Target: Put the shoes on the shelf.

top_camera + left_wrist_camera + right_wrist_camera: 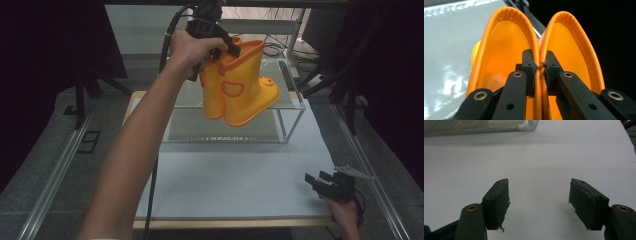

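I'm holding the yellow boots (240,82) pinched by their adjoining cuffs in the left gripper (539,68) above the clear box (295,107), placing seemingly left, right gripper (539,202) idling wide open, empty.

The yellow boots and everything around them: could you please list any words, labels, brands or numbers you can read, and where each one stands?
None can be read. The boots held by the left gripper carry an orange outlined patch, with no lettering visible. The clear box and right gripper show no markings.
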The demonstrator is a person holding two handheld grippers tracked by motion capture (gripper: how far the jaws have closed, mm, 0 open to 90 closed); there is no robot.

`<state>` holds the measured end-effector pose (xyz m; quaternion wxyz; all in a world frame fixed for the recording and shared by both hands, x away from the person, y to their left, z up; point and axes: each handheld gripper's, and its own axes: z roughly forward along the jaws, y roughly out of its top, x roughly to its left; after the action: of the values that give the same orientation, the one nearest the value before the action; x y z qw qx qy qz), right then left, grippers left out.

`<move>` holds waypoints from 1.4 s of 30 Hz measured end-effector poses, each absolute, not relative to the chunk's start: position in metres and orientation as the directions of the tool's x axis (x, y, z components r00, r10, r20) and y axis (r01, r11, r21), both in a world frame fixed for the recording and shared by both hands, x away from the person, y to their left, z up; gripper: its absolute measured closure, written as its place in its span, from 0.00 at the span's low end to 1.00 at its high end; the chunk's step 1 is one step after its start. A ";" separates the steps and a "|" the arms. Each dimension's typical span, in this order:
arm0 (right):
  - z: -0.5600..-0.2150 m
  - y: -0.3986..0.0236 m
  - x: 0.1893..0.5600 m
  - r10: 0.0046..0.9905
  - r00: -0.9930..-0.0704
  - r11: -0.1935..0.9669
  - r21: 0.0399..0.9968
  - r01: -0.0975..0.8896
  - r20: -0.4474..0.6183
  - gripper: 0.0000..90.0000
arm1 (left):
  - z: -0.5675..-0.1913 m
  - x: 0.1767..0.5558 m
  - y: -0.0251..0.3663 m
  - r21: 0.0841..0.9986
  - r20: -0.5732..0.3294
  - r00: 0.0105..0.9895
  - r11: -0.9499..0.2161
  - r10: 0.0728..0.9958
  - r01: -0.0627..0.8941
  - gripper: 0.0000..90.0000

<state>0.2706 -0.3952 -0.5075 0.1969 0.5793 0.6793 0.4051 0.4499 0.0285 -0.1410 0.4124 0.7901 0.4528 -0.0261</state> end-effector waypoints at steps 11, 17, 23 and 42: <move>-0.507 -0.390 0.271 0.942 -0.271 0.016 0.781 0.625 0.198 0.35 | -0.151 0.492 0.021 0.612 -0.372 0.438 -0.138 0.818 0.779 0.91; -0.506 -0.391 0.271 0.942 -0.269 0.010 0.784 0.621 0.201 0.35 | -0.156 0.508 0.023 0.616 -0.350 0.353 -0.070 0.868 0.784 0.91; -0.506 -0.391 0.271 0.942 -0.270 0.013 0.783 0.622 0.199 0.35 | -0.161 0.516 0.031 0.623 -0.319 0.297 -0.037 0.900 0.781 0.91; -0.508 -0.388 0.271 0.942 -0.277 0.027 0.777 0.629 0.192 0.35 | -0.159 0.515 0.043 0.680 -0.330 0.306 0.000 0.893 0.733 0.61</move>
<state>0.2708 -0.3879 -0.5079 0.1937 0.5693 0.6897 0.4033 0.5147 0.0429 -0.1587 0.4035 0.7002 0.5806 0.0990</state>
